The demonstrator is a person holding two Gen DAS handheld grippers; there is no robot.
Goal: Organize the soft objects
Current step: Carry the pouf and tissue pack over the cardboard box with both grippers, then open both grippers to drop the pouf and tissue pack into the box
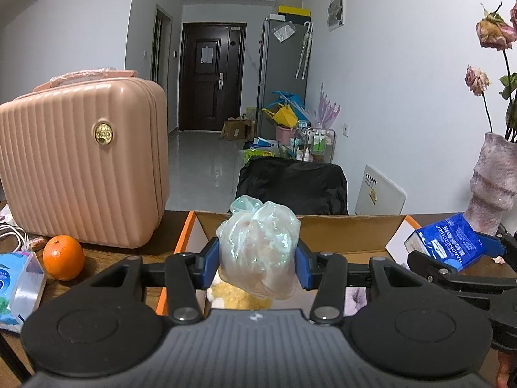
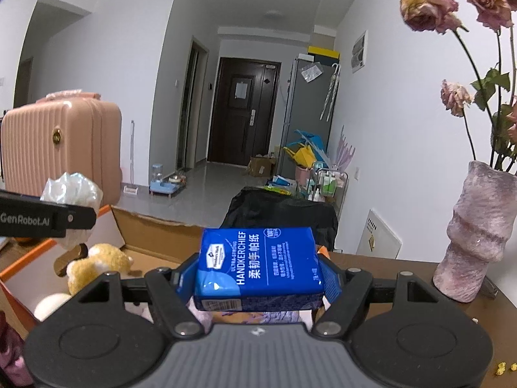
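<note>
Tissue packs in clear wrap (image 1: pixel 19 281) lie at the far left of the tabletop (image 1: pixel 106 255), with an orange (image 1: pixel 63 257) just beside them and a ribbed pink suitcase (image 1: pixel 84 161) standing behind. To the right of these, the left gripper (image 1: pixel 257 258) pinches a crumpled clear plastic bag (image 1: pixel 258 245) between its blue pads, holding it over the open cardboard box (image 1: pixel 349 226). Below that gripper, inside the box, sits a yellow plush toy (image 2: pixel 97 260), with a white ball (image 2: pixel 51 304) near it. Further right, the right gripper (image 2: pixel 258 278) clamps a blue handkerchief pack (image 2: pixel 258 268) from both sides, raised above the box's right edge. Beyond that gripper, at the right end of the tabletop, stands a mottled purple vase (image 2: pixel 478 236) holding dried roses (image 2: pixel 429 9), well apart from the pack.
</note>
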